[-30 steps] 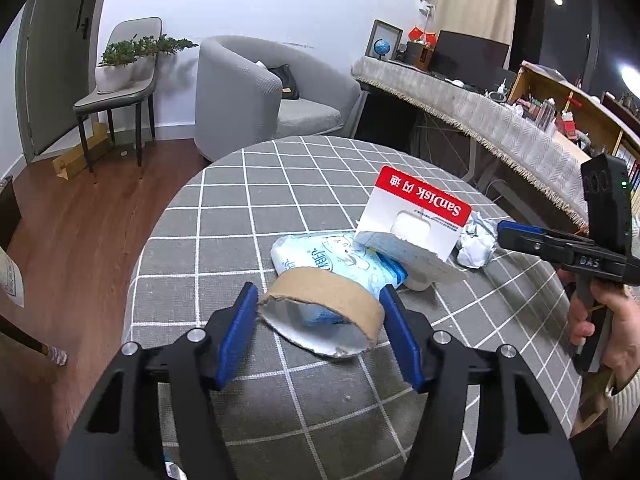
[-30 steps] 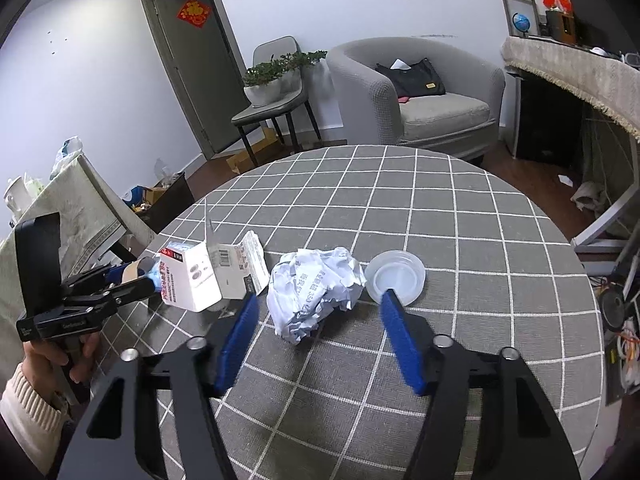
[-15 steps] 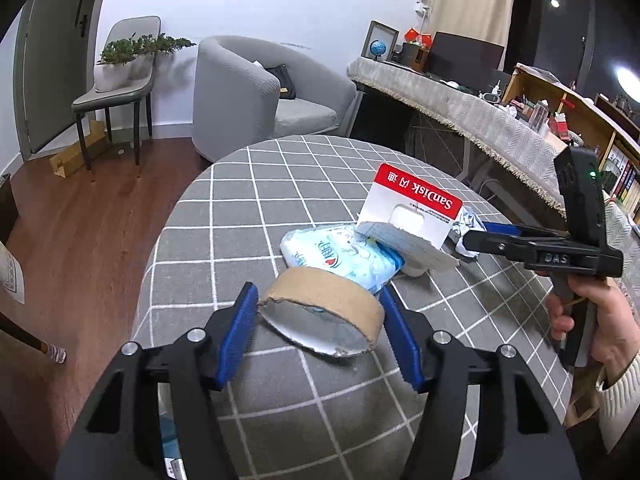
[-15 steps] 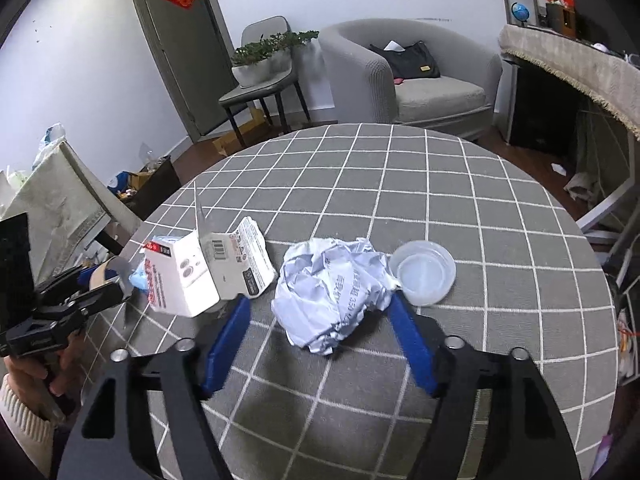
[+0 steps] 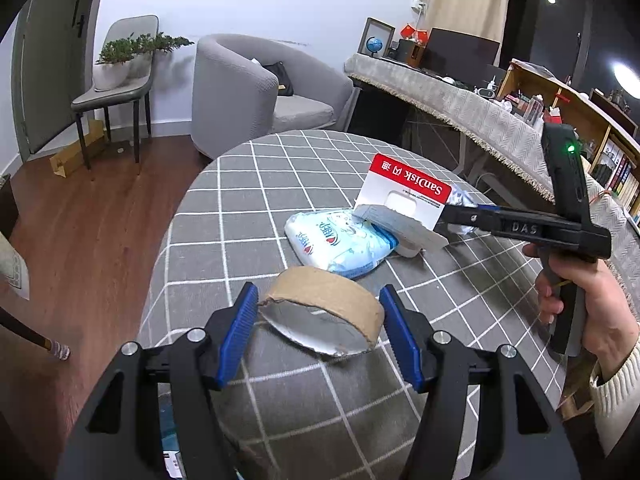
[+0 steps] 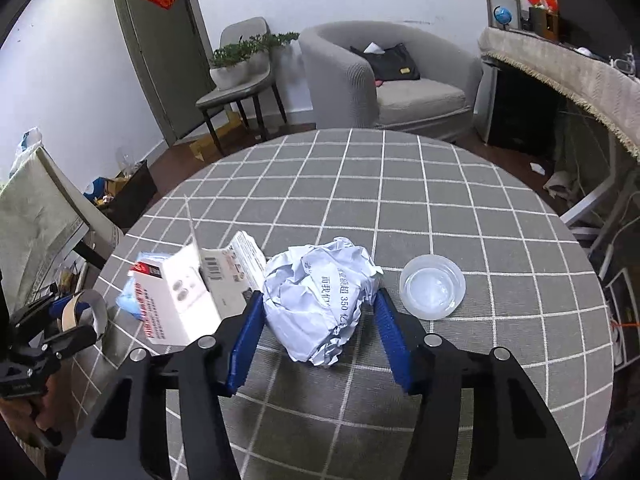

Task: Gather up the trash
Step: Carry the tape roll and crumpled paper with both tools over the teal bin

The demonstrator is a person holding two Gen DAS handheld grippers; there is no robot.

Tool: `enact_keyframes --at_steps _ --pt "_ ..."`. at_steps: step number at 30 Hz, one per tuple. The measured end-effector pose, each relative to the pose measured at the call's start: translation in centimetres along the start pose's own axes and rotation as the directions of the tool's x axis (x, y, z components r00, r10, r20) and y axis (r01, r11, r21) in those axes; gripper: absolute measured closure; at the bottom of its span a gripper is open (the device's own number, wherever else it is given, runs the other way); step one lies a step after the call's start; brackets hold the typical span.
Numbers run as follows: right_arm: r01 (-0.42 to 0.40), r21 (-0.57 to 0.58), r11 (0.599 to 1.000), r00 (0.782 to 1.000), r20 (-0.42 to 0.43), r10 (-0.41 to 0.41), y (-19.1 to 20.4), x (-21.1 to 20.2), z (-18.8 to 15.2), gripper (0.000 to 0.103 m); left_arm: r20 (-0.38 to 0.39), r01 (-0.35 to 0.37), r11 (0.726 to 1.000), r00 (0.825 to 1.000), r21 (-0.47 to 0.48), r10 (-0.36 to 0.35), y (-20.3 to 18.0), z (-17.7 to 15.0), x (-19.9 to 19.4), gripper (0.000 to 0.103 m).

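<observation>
My left gripper (image 5: 318, 308) is shut on a brown cardboard tape ring (image 5: 324, 312) and holds it above the near edge of the round table (image 5: 256, 184). My right gripper (image 6: 319, 316) is open, its blue pads on either side of a crumpled white paper ball (image 6: 320, 292) that lies on the grey checked cloth; the pads are close to the ball's sides. A white and red SanDisk package (image 5: 404, 204) and a pale blue wipes pack (image 5: 340, 242) lie beside the ball. A clear plastic lid (image 6: 433, 286) sits right of the ball.
The SanDisk package (image 6: 188, 284) lies just left of my right gripper. A grey armchair (image 6: 384, 76) and a chair with a plant (image 6: 240, 68) stand beyond the table. A long covered counter (image 5: 460, 100) runs along the right.
My right gripper has moved forward so its pads now flank the paper ball. My left gripper has drawn back toward the table edge with the tape ring in it.
</observation>
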State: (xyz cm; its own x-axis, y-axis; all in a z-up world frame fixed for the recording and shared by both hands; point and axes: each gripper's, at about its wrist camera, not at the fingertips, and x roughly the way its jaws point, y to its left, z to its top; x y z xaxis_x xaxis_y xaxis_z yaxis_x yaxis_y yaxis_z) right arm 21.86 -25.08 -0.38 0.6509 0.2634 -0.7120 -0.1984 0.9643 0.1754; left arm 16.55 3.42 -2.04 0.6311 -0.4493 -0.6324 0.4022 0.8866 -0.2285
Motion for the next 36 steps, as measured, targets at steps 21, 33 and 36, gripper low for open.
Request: enact_keyframes --at_steps 21,33,36 --pt "-0.071 -0.018 0.997 0.988 0.134 0.073 4.5 -6.5 -3.1 0.046 0.007 -0.202 0.974 0.979 -0.097 0.204 1.5 -4.4 -6.8 0.038" --pt "-0.225 -0.087 0.97 0.967 0.105 0.233 10.1 -7.4 -5.3 0.046 -0.033 -0.29 0.951 0.957 -0.11 0.288 3.0 -7.9 -8.4 0.038" --pt "-0.239 -0.124 0.963 0.964 0.086 0.25 12.3 -7.3 -5.8 0.046 -0.071 -0.318 0.94 0.948 -0.126 0.311 3.7 -8.8 -8.3 0.038"
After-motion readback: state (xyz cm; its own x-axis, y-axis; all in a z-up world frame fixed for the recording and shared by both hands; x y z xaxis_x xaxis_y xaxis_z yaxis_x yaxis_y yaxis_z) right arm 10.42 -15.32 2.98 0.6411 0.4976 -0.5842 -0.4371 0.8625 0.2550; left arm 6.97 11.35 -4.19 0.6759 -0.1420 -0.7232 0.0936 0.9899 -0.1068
